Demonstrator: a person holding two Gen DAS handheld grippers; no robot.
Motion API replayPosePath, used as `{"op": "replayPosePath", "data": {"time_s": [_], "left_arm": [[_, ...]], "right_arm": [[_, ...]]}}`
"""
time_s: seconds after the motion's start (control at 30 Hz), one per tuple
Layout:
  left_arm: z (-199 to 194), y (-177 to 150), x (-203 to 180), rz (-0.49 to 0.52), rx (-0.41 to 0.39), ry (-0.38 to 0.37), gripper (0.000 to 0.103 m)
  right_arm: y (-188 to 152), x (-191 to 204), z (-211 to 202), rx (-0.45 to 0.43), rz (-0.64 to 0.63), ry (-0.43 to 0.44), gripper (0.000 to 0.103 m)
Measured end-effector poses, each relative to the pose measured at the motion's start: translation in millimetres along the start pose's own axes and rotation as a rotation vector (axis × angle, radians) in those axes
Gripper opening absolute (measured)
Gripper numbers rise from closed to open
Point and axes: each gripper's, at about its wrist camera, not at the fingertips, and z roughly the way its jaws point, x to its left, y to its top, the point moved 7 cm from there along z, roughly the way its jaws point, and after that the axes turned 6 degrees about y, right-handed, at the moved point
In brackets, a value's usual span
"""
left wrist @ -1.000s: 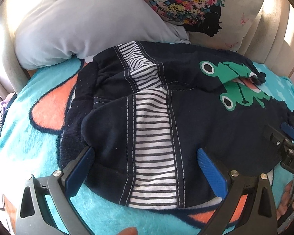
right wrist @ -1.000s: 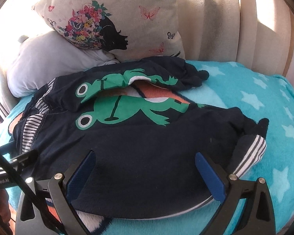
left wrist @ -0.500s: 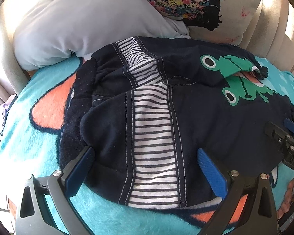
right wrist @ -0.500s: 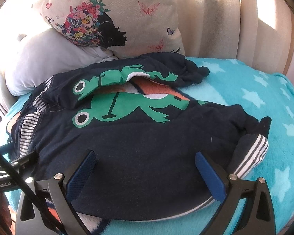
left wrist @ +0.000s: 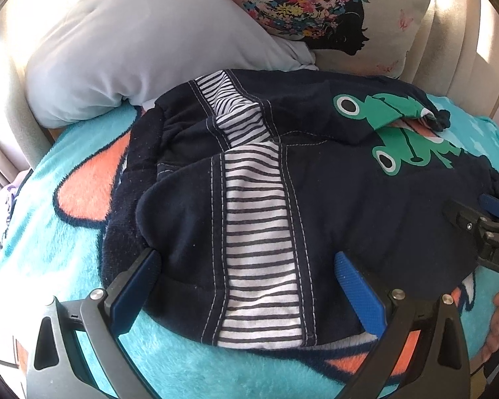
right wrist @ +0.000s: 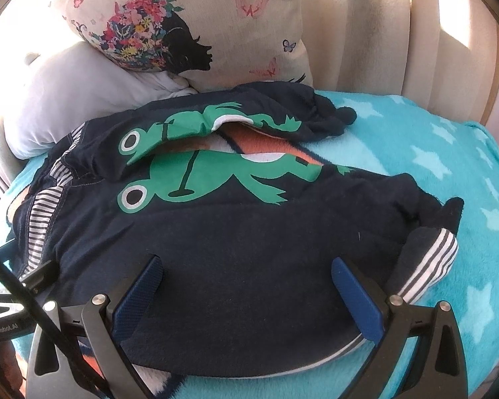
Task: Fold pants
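navy pants [left wrist: 332, 199] barely shifted; both grippers' fingers [left wrist: 359, 289] [right wrist: 356, 302] still spread apart.

Pants [left wrist: 342, 206] [right wrist: 249, 232]: dark navy, green frog print, striped side panels and cuff. Lie flat on a turquoise blanket [right wrist: 432, 153], waistband toward pillows, legs spread apart, upper leg rumpled.

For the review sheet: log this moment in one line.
left gripper: open | right gripper: open | pants: flat on blanket, ungrasped

pants [right wrist: 249, 232] near hem hidden behind gripper, floral pillow [left wrist: 316, 6] cropped
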Motion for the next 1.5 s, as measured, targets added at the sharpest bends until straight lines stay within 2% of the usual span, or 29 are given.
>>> {"op": "replayPosePath", "data": {"time_s": [0.13, 0.3, 0.4, 0.47, 0.57, 0.7, 0.97, 1.13, 1.37, 1.5], "left_arm": [[-2.1, -0.4, -1.2, 0.018, 0.004, 0.003, 0.103], [-13.8, 2.4, 2.5, 0.004, -0.004, -0.037, 0.103], [-29.1, 7.0, 11.1, -0.004, -0.043, -0.032, 0.103], [-38.4, 13.0, 16.4, 0.0, -0.078, -0.018, 0.103], [-49.3, 25.1, 25.5, -0.005, -0.129, 0.013, 0.103], [-53.4, 38.4, 31.5, 0.01, -0.169, 0.045, 0.103], [-31.4, 61.1, 35.9, 0.023, -0.135, 0.047, 0.103], [-12.9, 78.6, 36.9, 0.013, -0.105, 0.025, 0.103], [8.9, 110.4, 38.0, 0.043, -0.113, 0.066, 0.103], [22.1, 121.6, 38.2, 0.042, -0.091, 0.053, 0.103]], "right_arm": [[-0.2, 0.1, 0.6, 0.01, -0.003, -0.001, 0.103], [0.2, 1.4, 1.8, 0.028, -0.029, -0.013, 0.103], [2.7, 0.0, -6.0, 0.017, -0.035, -0.043, 0.103], [8.0, -2.4, -21.5, -0.024, -0.055, -0.095, 0.103], [18.7, -6.9, -45.5, -0.078, -0.054, -0.091, 0.103], [32.8, -18.1, -58.1, -0.095, -0.06, -0.094, 0.103], [65.1, -35.1, -52.6, -0.082, -0.137, -0.114, 0.103], [91.1, -41.1, -43.4, -0.091, -0.159, -0.081, 0.103], [108.9, -51.4, -7.1, -0.022, -0.215, -0.11, 0.103], [117.9, -58.9, 12.1, 0.018, -0.186, -0.051, 0.103]]}}
